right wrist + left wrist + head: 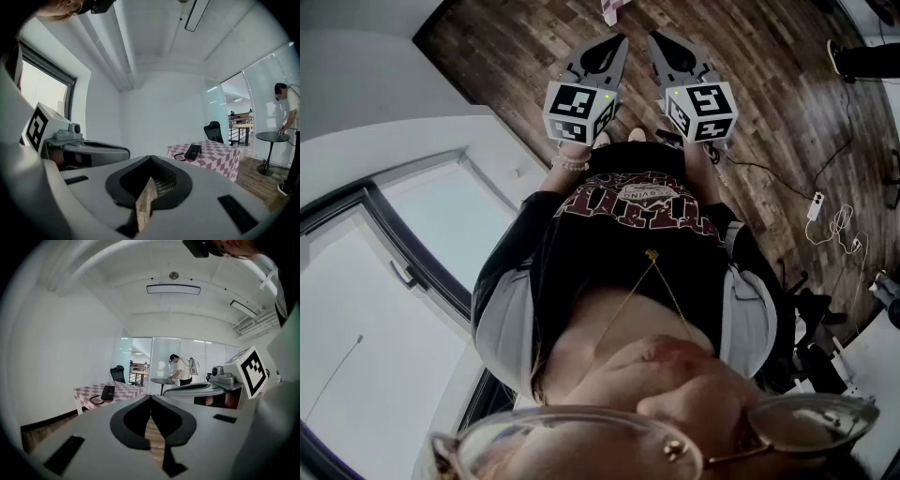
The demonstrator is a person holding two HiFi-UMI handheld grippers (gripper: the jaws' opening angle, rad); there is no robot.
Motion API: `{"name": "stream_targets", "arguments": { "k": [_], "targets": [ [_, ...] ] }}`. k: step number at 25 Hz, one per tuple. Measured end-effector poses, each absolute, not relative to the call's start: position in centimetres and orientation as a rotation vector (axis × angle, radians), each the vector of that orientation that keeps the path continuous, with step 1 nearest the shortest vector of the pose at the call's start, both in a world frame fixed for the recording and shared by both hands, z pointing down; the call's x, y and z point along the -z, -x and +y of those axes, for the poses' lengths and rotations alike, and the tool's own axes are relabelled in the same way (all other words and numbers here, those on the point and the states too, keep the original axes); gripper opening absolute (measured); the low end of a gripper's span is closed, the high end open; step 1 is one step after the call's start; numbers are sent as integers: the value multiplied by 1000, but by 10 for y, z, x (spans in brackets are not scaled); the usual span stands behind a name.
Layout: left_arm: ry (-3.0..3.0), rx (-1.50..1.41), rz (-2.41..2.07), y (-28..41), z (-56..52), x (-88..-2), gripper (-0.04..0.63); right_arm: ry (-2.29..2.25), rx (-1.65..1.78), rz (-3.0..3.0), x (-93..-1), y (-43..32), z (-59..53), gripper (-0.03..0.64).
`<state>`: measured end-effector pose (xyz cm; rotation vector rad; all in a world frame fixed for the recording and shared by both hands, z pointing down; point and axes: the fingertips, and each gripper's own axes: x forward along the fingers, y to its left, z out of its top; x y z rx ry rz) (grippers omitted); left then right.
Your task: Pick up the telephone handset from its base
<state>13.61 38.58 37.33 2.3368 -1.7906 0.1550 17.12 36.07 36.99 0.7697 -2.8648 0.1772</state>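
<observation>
Because the telephone [108, 392] lies well away from me, I think I am at the very first step: getting close to it. It is black and flat, and it looks like hard, smooth plastic. From here I cannot tell the handset from its base. A thin dark loop [96, 400] lies just beside it (maybe the cord). Both rest on a small table [126, 389] with a pink and white checked cloth that looks soft.

From the tips of my left gripper [151, 398] the telephone is at about 9 o'clock. From my right gripper [151, 158] it is at about 3 o'clock. Both grippers are closed tight with nothing in them. They are grey, with black pads that come to a point.

Next I should walk to the table, then open one gripper wide around the handset. The floor [769, 94] is brown wood planks.
</observation>
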Motion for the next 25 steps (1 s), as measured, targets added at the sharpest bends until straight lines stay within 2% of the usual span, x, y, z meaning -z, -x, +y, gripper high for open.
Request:
{"name": "stream_targets", "arguments": {
  "k": [25],
  "targets": [
    [-2272, -172, -1868, -166, 381, -385, 9, -577, -171, -2886, -383, -192, 357, 20]
  ]
}}
